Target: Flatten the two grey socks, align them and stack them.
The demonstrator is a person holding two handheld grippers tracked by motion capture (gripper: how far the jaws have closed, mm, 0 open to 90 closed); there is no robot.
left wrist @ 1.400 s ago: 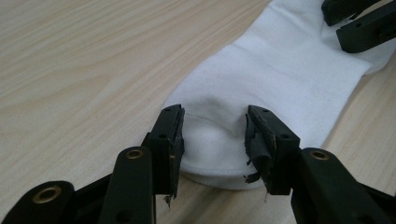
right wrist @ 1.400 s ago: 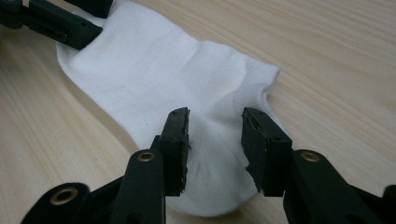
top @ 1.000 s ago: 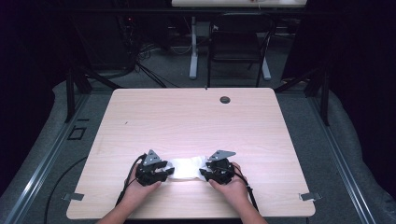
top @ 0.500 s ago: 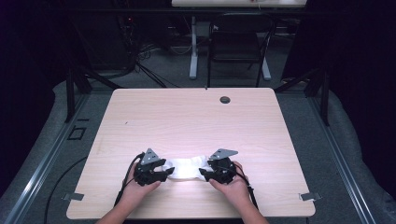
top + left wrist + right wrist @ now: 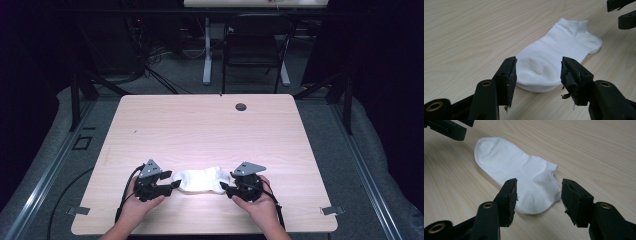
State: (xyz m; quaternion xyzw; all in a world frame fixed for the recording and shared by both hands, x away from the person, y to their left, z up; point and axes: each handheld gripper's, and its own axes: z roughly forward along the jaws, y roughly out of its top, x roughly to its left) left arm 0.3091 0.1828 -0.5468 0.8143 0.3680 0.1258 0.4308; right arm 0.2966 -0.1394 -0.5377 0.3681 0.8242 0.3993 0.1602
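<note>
A light wooden worktop [image 5: 200, 125] is seen in the middle of the room, and fine lines of wood grain are shown on its top. A small round dark hole [image 5: 241, 106] is set near its far edge. Two small metal brackets [image 5: 331, 210] are fixed at its near corners. A grey carpet floor [image 5: 370, 165] is spread around it. A dark chair [image 5: 255, 47] is placed behind the worktop, next to a white table leg [image 5: 207, 50]. Black cables [image 5: 160, 62] are piled on the floor at the back left. A dark curtain [image 5: 380, 65] is hung at the right.
</note>
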